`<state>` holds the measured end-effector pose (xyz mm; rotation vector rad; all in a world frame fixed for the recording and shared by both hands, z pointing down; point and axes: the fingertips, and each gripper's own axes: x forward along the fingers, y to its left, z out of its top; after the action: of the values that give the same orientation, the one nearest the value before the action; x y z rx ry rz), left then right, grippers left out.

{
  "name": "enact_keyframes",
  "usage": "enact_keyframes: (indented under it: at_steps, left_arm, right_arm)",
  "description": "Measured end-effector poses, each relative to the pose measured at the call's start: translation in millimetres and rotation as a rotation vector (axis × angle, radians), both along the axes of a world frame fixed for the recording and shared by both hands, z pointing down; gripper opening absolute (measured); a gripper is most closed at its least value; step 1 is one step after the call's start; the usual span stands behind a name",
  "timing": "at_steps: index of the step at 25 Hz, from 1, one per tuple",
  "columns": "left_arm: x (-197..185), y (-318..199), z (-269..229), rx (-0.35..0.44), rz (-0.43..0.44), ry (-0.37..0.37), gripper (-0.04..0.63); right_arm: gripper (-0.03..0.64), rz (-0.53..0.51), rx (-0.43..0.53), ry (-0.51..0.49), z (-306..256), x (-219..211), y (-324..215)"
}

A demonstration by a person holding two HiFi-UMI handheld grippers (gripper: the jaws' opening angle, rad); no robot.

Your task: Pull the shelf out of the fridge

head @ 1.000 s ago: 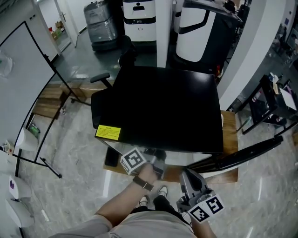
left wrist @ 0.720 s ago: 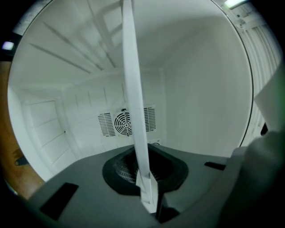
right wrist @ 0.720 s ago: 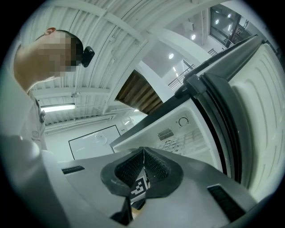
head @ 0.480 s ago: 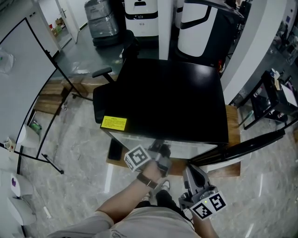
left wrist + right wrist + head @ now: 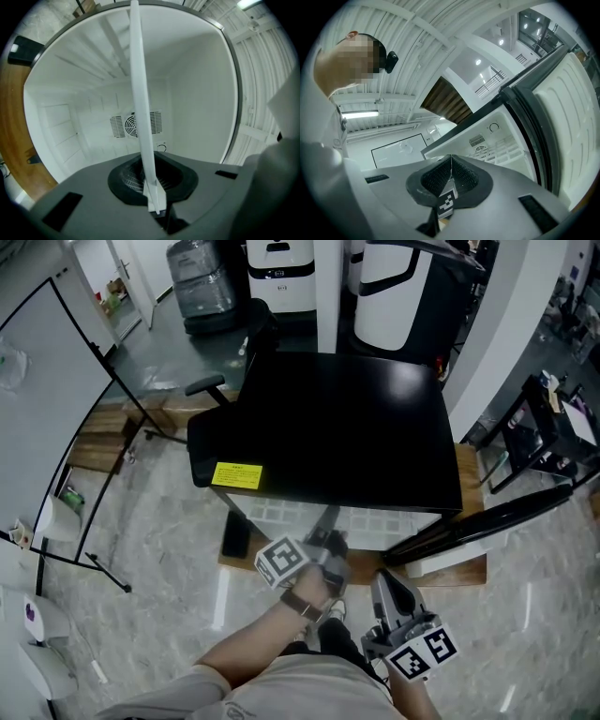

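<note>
From the head view I look down on a black fridge (image 5: pixel 337 427) whose door (image 5: pixel 487 526) swings open to the right. The white shelf (image 5: pixel 375 521) sticks out from under the fridge's front edge. My left gripper (image 5: pixel 326 545) is shut on that shelf's front rim. In the left gripper view the shelf (image 5: pixel 138 93) runs edge-on from the left gripper (image 5: pixel 152 187) into the white fridge interior (image 5: pixel 197 93). My right gripper (image 5: pixel 386 579) hangs lower right, apart from the shelf. In its own view the right gripper (image 5: pixel 451 161) is shut with nothing held.
The fridge stands on a low wooden platform (image 5: pixel 469 570). A yellow label (image 5: pixel 236 474) marks its top. An office chair (image 5: pixel 211 390) stands behind it at the left, a whiteboard frame (image 5: pixel 84 493) further left, and a black stand (image 5: pixel 539 427) at the right. My feet are beside the platform.
More of the white shelf now shows in front of the fridge. My left gripper has drawn back toward me with it, and the right gripper shifted slightly.
</note>
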<state>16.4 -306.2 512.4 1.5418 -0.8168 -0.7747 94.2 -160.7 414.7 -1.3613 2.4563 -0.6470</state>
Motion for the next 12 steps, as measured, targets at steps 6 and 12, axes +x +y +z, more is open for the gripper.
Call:
enact_keyframes:
  at_steps: [6, 12]
  left_arm:
    - [-1, 18, 0, -0.009, 0.009, 0.009, 0.029]
    - [-3, 33, 1, -0.02, 0.01, 0.02, 0.029]
  right_arm:
    - [0.02, 0.009, 0.008, -0.006, -4, -6, 12]
    - [0.02, 0.02, 0.014, -0.007, -4, -12, 25]
